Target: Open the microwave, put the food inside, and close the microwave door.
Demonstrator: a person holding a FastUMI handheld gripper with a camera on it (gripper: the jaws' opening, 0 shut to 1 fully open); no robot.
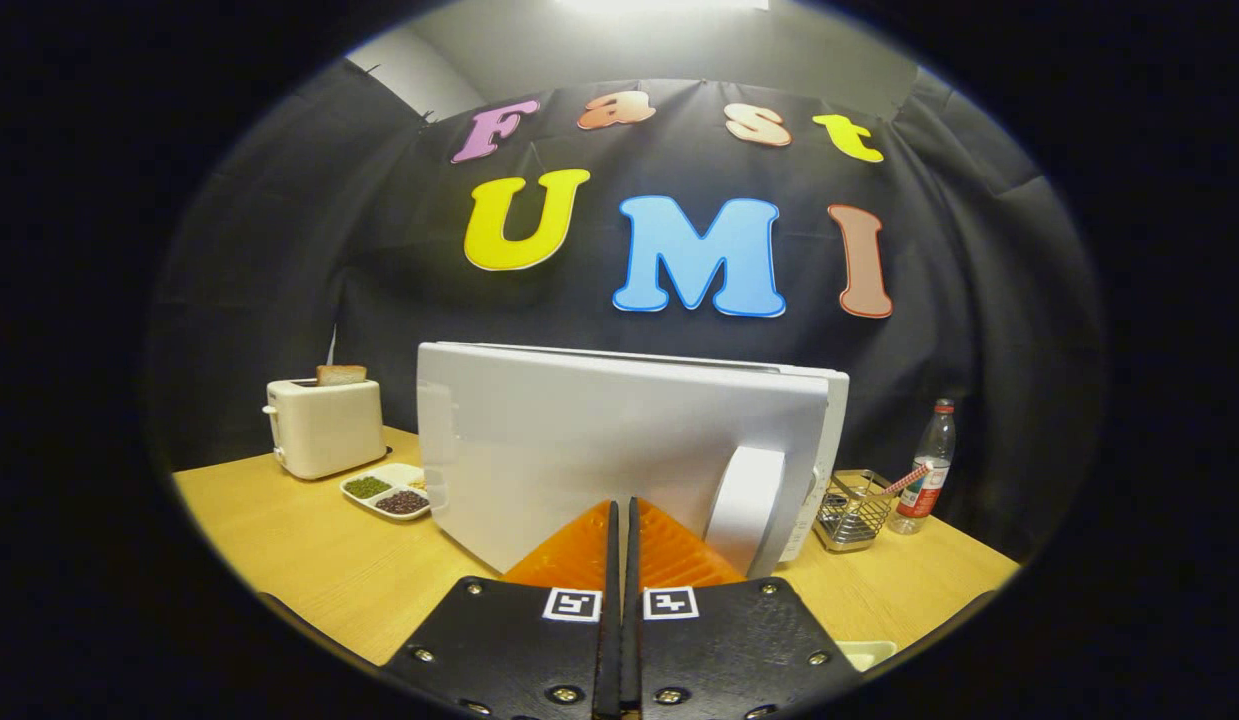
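So the claw (620, 520) has its orange fingers (579, 550) pressed together with nothing pinched, tips right up at the white microwave (619, 450) door, looks like it's nudging it. The wooden worktop (309, 560) also carries a toaster (324, 425), a bean dish (387, 492), a wire basket (854, 510) and a bottle (927, 468), black cloth behind.

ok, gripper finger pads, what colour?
Orange, ridged, closed together with nothing between them, seen in the gripper view: fingers of the gripper just before the white microwave.
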